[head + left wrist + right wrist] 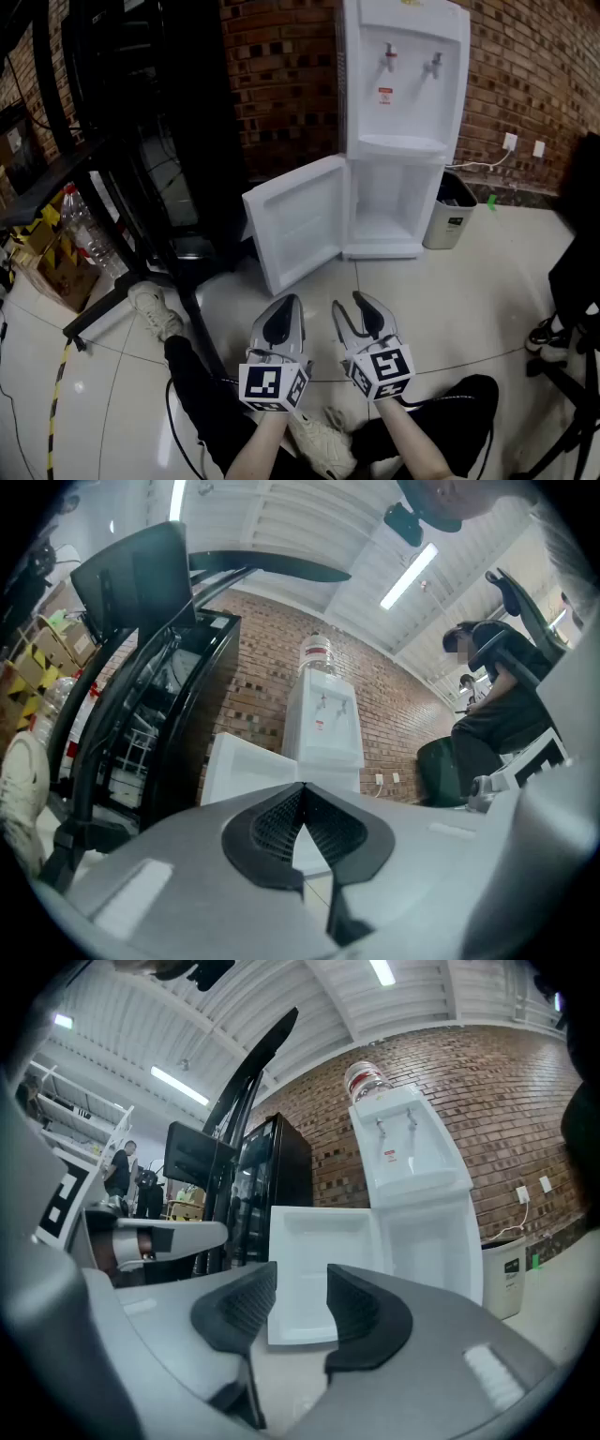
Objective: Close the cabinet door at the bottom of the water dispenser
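Observation:
A white water dispenser (403,84) stands against the brick wall, with its bottom cabinet (394,206) showing a bare white inside. The cabinet door (298,220) hangs wide open to the left, its inner face toward me. Both grippers hover low over the floor, well short of the door. My left gripper (281,314) is shut, its fingertips touching with nothing between them. My right gripper (356,309) is open and holds nothing. In the right gripper view the open door (314,1269) fills the gap between the jaws, with the dispenser (408,1147) to its right.
A black rack (141,122) stands left of the door, with a plastic bottle (84,230) and boxes further left. A grey waste bin (452,214) sits right of the dispenser. A person's legs and shoes (155,309) are below me; black equipment (577,281) is at right.

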Demonstrator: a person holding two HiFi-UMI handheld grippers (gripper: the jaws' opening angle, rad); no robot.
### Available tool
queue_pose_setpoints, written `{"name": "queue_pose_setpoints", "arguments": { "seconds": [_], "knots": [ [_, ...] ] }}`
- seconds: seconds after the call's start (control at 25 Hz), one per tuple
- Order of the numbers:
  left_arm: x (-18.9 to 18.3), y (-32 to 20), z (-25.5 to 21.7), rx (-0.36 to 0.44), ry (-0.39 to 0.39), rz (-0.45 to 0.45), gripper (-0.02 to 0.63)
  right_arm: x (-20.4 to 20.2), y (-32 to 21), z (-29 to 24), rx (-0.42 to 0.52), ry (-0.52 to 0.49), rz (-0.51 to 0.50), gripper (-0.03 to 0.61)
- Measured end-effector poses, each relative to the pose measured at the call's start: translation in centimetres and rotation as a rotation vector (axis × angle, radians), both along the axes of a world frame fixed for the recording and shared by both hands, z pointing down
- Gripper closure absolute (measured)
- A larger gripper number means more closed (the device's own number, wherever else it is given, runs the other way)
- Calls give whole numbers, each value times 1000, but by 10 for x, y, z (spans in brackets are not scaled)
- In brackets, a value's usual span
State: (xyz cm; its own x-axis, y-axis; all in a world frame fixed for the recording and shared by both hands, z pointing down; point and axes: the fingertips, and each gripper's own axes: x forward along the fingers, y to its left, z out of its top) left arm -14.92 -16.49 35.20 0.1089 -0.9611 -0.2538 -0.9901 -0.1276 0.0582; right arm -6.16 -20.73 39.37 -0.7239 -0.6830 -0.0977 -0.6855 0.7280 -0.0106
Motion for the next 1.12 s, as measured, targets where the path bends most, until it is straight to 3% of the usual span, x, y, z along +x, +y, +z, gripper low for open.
{"name": "queue_pose_setpoints", "arguments": {
  "seconds": [0.28, 0.44, 0.52, 0.64, 0.72, 0.88, 1.12],
  "knots": [
    [-58, 9, 7, -39, 2, -115, 600, -79, -27, -6, 30, 28, -44, 407],
    [-90, 27, 18, -64, 48, -186, 600, -135, -50, -4, 23, 48, -42, 293],
    [-102, 37, 17, -61, 73, -210, 600, -159, -66, -3, 15, 53, -24, 271],
    [-114, 48, 15, -65, 38, -231, 600, -189, -87, 0, 34, 101, 18, 245],
    [-124, 56, 12, -62, 24, -248, 600, -202, -100, -1, 47, 120, 58, 245],
    [-141, 62, 10, -49, 107, -273, 600, -214, -121, -3, 35, 141, 141, 270],
    [-137, 61, 8, -40, 102, -262, 600, -216, -136, 5, 9, 167, 227, 287]
  ]
}}
